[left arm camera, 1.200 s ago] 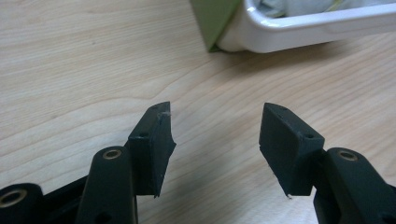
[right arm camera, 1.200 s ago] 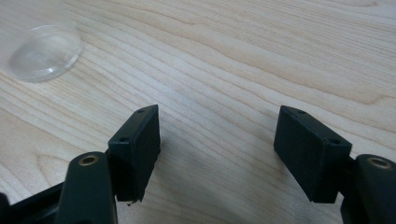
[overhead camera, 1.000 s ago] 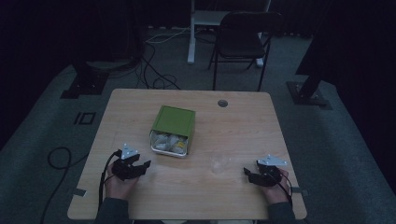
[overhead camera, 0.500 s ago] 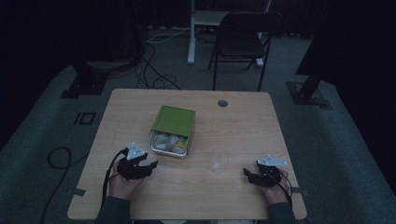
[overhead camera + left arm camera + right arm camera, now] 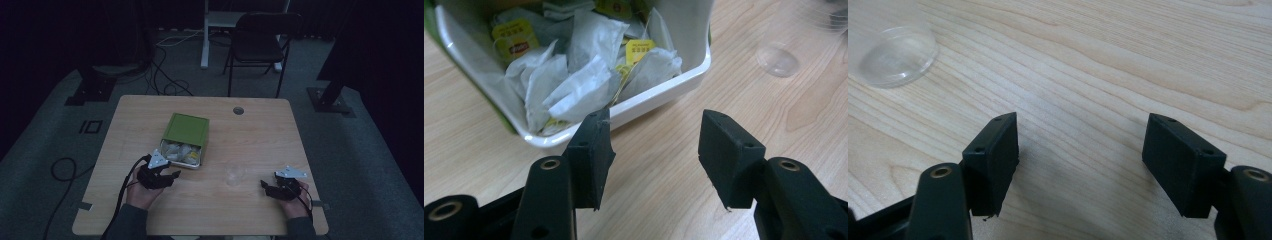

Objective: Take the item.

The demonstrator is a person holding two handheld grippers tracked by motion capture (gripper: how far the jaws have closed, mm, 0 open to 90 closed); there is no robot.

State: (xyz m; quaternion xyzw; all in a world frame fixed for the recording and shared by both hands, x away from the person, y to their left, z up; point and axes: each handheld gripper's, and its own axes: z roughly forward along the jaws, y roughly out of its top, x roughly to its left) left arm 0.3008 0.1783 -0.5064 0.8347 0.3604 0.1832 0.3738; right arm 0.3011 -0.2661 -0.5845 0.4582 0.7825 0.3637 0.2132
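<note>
My left gripper (image 5: 172,175) hangs just short of the tea-bag box (image 5: 664,95), jaws half apart w/ nothing between, closing a bit just now; bags (image 5: 584,85) sit beyond the tips; right gripper (image 5: 1080,150) wide over bare surface (image 5: 1128,60); clear cup (image 5: 895,55) cut off at frame edge.

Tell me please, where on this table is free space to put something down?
The far right part of the table, beyond the clear cup and beside the cable hole, is bare. So is the far left corner behind the green tea bag box. It is crowded at the box's open end, where the left tongs hover close.
</note>
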